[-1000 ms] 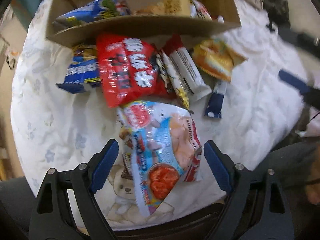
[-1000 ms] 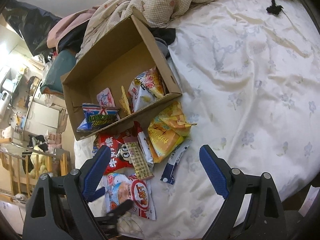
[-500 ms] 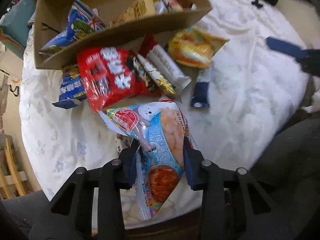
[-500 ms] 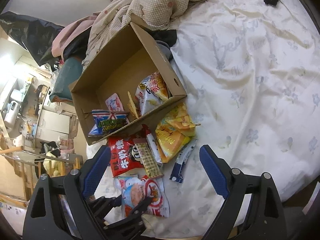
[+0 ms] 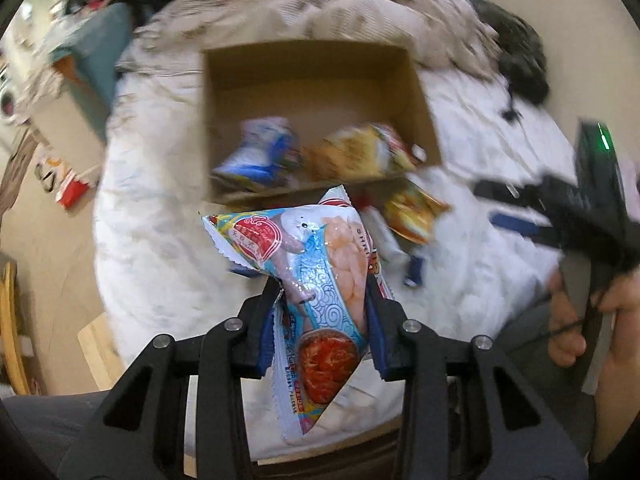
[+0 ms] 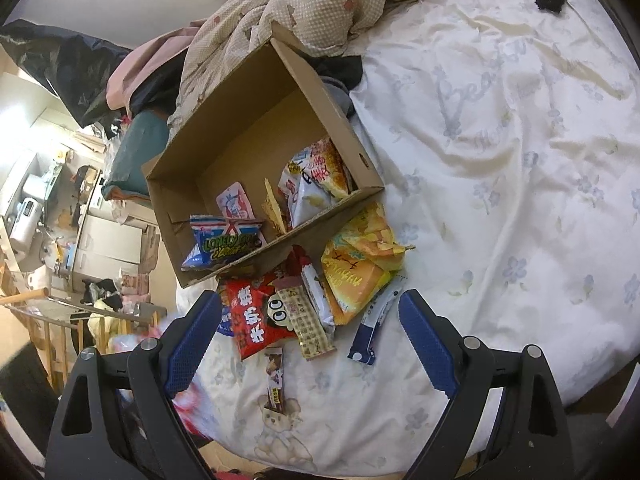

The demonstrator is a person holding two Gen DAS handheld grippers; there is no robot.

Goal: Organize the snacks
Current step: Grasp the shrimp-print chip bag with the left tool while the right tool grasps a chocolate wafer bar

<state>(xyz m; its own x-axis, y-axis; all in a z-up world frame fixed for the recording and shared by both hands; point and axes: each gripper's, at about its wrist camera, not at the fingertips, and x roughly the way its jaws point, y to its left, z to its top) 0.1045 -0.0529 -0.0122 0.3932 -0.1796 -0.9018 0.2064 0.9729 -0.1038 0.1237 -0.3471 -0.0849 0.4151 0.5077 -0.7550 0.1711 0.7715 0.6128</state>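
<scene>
Since one second ago, the left gripper (image 5: 322, 312) has closed its jaws on the shrimp chips bag (image 5: 316, 280) and lifted it off the bed. Before, this bag was lying flat on the white bedsheet (image 6: 500, 184) between the open blue pads; now it hangs in the air, pinched at its middle, with its top corner in front of the near wall of the cardboard box (image 5: 316, 92). The left view is blurred now. On the place where the bag was lying, a small brown snack bar (image 6: 275, 376) can be seen in the right view, just above a printed bear on the sheet.

The right gripper (image 6: 310, 340) has not changed: its jaws stand wide apart, nothing is between them, and it hangs over the pile of snacks. A hand (image 5: 588, 320) holds its handle at the right edge of the left view.

Other snacks did not move. The red packet (image 6: 256, 316), the yellow packet (image 6: 356, 276) and the blue stick (image 6: 374, 328) lie on the sheet just beside the near wall of the box. Inside the box there are a blue bag (image 6: 224, 242) and some more packets at the near side.

The bed has a crumpled beige quilt (image 6: 320, 4) behind the box. On the left, below the bed, a cluttered room with white drawers (image 6: 108, 244) is visible.
</scene>
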